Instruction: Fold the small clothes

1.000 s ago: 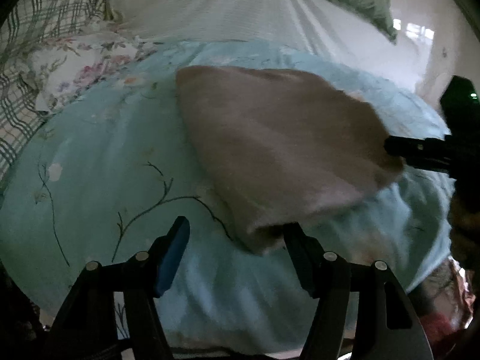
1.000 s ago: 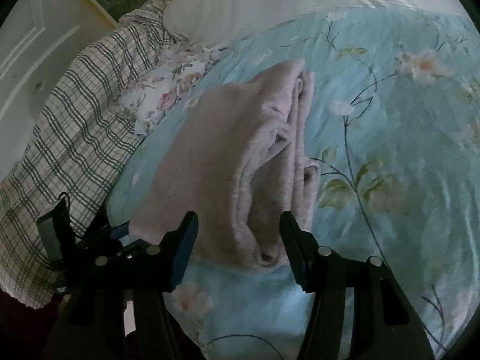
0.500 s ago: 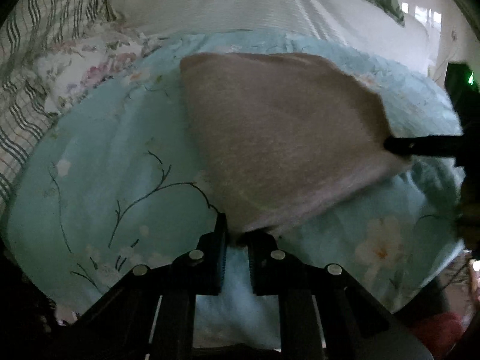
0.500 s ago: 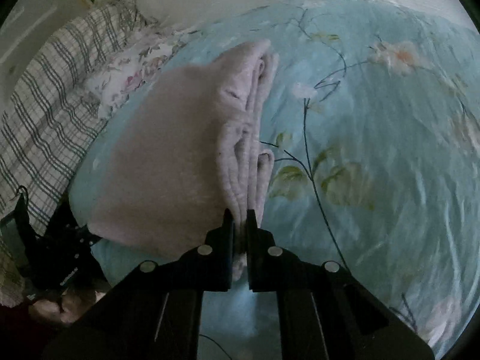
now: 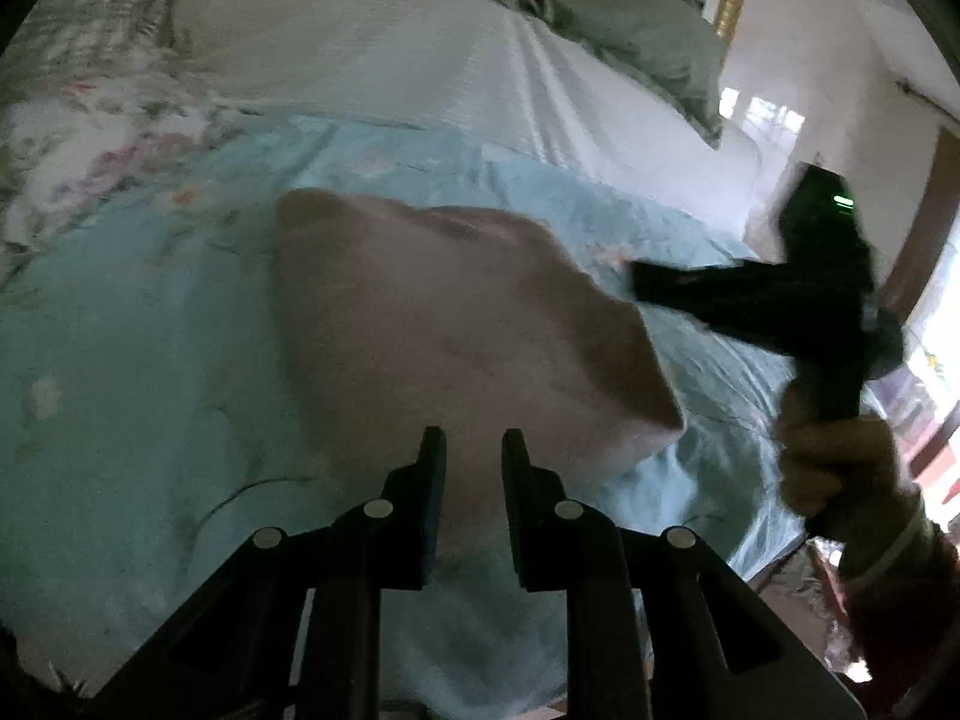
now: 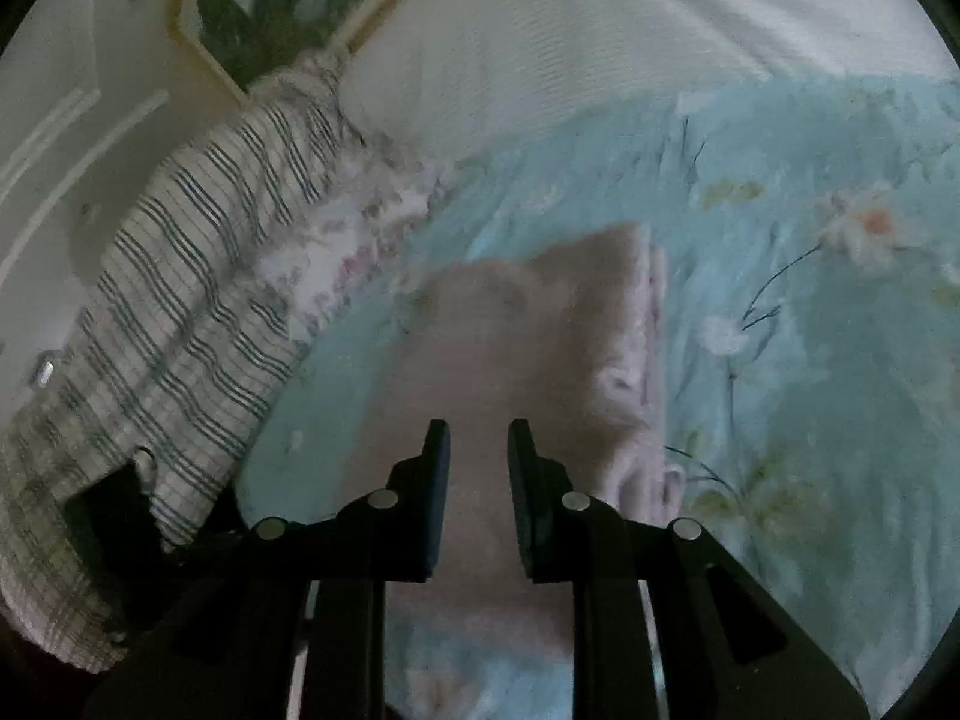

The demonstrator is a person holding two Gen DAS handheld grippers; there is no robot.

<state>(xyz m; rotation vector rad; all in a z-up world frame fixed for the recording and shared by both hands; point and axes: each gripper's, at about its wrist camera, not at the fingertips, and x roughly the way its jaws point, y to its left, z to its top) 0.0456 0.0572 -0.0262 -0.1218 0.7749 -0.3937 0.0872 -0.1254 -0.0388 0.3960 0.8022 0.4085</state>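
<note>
My left gripper (image 5: 474, 450) pointed down at a slant over the near edge of the folded pink garment (image 5: 456, 324), fingers (image 5: 433, 468) a narrow gap apart and opening; cloth showed through the gap, but blur kept me from telling whether the pads pressed it. The right gripper (image 6: 478, 444) had the same downward slant, above the garment's near end, fingers (image 6: 437, 462) also slightly apart and opening, pink fabric visible between them, contact equally unclear. The garment (image 6: 540, 348) lay on the light blue floral bedspread (image 5: 138, 360), folded into a thick stack, layered edges along its right side in the right wrist view. In the left wrist view its right corner stood peaked near the tip of my right gripper (image 5: 645, 282), which reached in from the right, my right hand (image 5: 840, 462) wrapped around its handle below, wrist lower still. A plaid blanket (image 6: 180, 324) and a floral pillow (image 6: 336, 246) sat left of the garment; a white cover (image 5: 372, 42) lay beyond the bedspread.
</note>
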